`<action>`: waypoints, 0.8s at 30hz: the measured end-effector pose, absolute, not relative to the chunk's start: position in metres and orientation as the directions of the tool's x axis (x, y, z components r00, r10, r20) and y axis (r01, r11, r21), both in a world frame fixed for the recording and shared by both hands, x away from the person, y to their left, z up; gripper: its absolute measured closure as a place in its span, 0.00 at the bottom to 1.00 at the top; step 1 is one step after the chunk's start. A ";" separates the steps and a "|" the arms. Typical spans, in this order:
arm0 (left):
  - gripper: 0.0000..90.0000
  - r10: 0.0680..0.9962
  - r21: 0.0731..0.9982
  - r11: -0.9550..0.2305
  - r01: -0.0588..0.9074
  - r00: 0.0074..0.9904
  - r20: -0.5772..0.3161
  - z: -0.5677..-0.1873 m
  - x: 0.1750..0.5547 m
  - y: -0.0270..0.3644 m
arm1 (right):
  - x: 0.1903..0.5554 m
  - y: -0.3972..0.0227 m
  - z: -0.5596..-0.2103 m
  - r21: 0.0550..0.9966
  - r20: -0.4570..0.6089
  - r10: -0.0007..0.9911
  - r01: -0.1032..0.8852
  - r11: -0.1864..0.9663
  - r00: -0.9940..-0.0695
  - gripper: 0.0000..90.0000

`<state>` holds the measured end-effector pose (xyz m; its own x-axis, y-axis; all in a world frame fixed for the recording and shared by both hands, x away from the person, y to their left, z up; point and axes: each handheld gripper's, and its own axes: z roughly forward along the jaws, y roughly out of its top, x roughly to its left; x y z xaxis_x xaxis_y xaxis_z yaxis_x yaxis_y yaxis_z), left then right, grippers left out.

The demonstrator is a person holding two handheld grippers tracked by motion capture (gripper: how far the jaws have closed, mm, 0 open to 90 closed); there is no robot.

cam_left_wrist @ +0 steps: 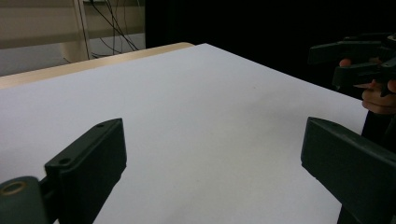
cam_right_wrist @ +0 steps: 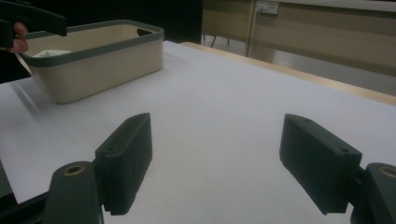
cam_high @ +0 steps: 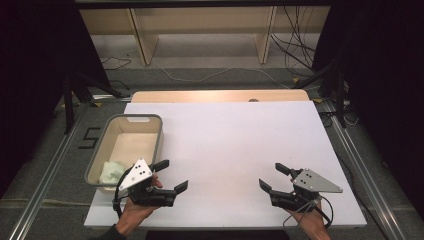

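Observation:
A white board (cam_high: 225, 150) covers the table. A beige bin with a grey rim (cam_high: 150, 120) stands at its left edge, with a pale cloth (cam_high: 111, 172) lying in its near end. My left gripper (cam_high: 171, 174) hovers just right of the bin's near corner, open, nothing between its jaws. My right gripper (cam_high: 273, 176) hovers near the front right of the board, open and empty as well. In the right gripper view the bin (cam_right_wrist: 100, 60) stands ahead to the left, with the cloth (cam_right_wrist: 49, 53) peeking over its rim. The left gripper view has the right gripper (cam_left_wrist: 359, 63) at far right.
Wooden shelf legs (cam_high: 145, 45) and loose cables (cam_high: 295, 45) lie on the floor beyond the table. Metal rails (cam_high: 45, 170) run along both sides. The board's wooden back edge (cam_high: 220, 96) shows behind the white sheet.

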<state>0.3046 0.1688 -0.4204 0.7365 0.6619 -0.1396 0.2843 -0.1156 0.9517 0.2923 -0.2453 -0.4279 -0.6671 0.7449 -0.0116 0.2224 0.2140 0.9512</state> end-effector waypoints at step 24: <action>0.07 0.694 0.952 -0.105 0.288 0.707 -0.137 -0.407 0.320 0.158 | 0.294 -0.247 -0.426 0.956 -0.005 0.751 0.218 0.198 -0.660 0.30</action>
<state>0.3198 0.1582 -0.4070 0.7070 0.6938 -0.1369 0.2878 -0.1055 0.9519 0.2936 -0.2465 -0.4256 -0.6600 0.7512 -0.0054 0.2179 0.1983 0.9556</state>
